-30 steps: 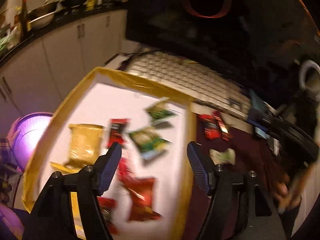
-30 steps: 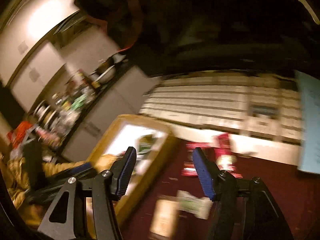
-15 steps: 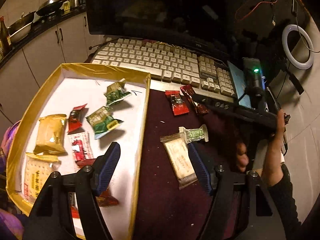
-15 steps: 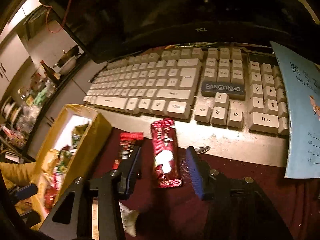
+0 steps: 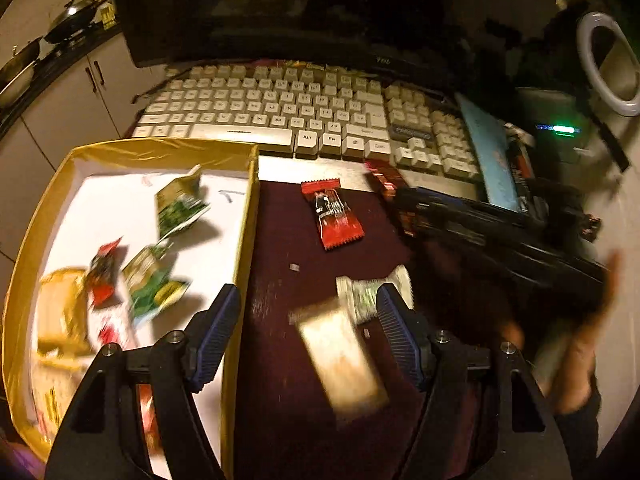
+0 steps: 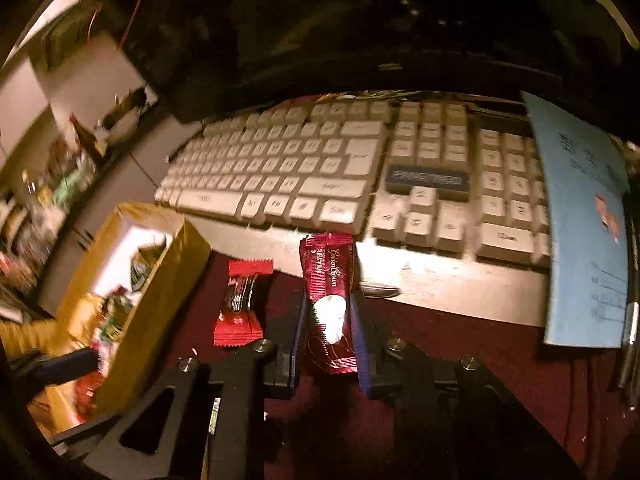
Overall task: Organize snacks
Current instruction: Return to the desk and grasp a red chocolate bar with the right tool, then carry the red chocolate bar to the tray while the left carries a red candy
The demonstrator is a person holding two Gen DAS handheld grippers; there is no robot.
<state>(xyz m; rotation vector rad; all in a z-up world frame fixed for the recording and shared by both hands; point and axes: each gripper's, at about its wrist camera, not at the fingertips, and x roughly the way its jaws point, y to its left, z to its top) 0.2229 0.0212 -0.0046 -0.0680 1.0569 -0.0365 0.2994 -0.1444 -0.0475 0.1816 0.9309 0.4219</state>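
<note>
My right gripper is shut on a long dark-red snack bar lying on the maroon cloth just before the keyboard. A small red packet lies to its left. My left gripper is open and empty, above a beige biscuit packet and a green-white candy. The small red packet also shows farther off. The gold-rimmed box at the left holds several snacks. The right gripper shows blurred at the right.
A white keyboard and a dark monitor stand behind. A blue booklet rests on the keyboard's right end. A ring light is at the far right. Kitchen cabinets are at the left.
My right gripper has closed on the dark-red bar. My left gripper has shifted forward and right, over the cloth and the biscuit packet.
</note>
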